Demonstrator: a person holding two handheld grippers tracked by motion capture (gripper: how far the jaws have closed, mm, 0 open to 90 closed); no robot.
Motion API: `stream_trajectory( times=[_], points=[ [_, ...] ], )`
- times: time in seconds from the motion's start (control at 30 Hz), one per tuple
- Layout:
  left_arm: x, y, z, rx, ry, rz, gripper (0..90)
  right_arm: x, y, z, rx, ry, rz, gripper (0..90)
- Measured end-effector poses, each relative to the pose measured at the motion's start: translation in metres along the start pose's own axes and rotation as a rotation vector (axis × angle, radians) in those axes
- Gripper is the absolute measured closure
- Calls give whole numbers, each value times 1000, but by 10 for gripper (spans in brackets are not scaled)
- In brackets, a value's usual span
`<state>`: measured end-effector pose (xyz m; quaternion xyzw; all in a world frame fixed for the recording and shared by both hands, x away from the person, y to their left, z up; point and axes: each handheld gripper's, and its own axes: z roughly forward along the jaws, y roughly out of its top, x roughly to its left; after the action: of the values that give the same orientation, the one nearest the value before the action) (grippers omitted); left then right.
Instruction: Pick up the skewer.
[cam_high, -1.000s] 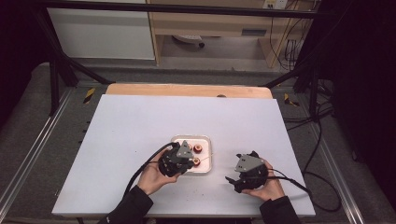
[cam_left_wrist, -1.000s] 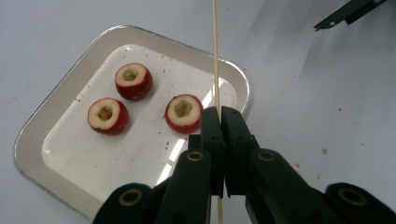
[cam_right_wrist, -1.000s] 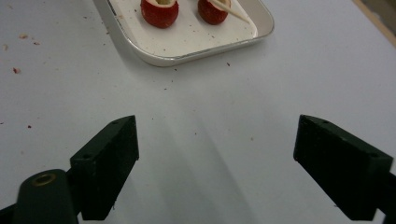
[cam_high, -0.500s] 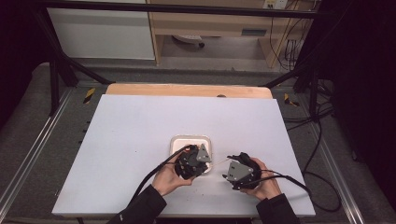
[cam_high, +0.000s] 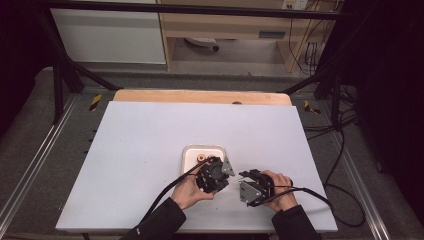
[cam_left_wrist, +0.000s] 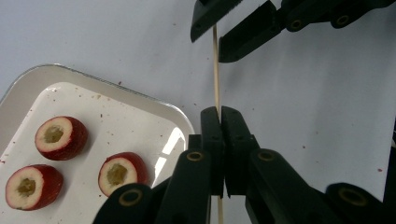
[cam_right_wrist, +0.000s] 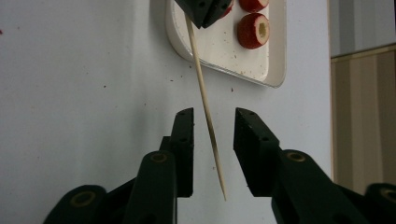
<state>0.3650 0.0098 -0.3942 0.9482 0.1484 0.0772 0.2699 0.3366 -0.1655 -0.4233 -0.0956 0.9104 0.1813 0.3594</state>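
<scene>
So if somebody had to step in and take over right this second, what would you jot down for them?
Left tool: shut on the wooden skewer.
Right tool: jaws just been closing, either side of the skewer's free end, not yet pressing it.
Fruit pieces: three cored red ones lie in the white tray, beside the left tool.
Done: skewer picked up, offered across.
Left: probably take hold, then thread the fruit; none is on yet.

Tray (cam_high: 192, 159) as landmark: three cored fruit pieces (cam_left_wrist: 60, 137) lie in it; skewer (cam_left_wrist: 216, 70) off its right edge; both grippers nearer the person.
</scene>
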Motion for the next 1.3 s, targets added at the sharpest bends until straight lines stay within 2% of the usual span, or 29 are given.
stream_trajectory(
  times=[0.13, 0.3, 0.43, 0.67, 0.8, 0.93, 1.1, 1.23, 1.3],
  points=[
    [-1, 2, 2, 5, -9, 9, 887, 3, 2, 2, 3, 19, -71, 780],
    [-3, 4, 3, 5, -15, 14, 887, 6, 3, 3, 7, 20, -133, 830],
    [-3, 4, 3, 5, -21, 18, 887, 7, 3, 3, 12, 30, -160, 882],
    [-2, 4, 3, 12, -30, 12, 880, 7, 4, 1, 18, 23, -195, 889],
    [3, 2, 2, 66, -32, -6, 791, 7, 5, 0, 37, 2, -226, 889],
    [8, 2, 4, 120, -50, -29, 760, 5, 9, 1, 55, -14, -282, 888],
    [9, 5, 9, 187, -65, -32, 803, 3, 14, 3, 65, -18, -322, 888],
    [9, 8, 14, 213, -68, -26, 873, 3, 17, 4, 74, -17, -345, 888],
    [8, 9, 15, 224, -60, -24, 878, 3, 18, 5, 79, -18, -358, 888]
  ],
)
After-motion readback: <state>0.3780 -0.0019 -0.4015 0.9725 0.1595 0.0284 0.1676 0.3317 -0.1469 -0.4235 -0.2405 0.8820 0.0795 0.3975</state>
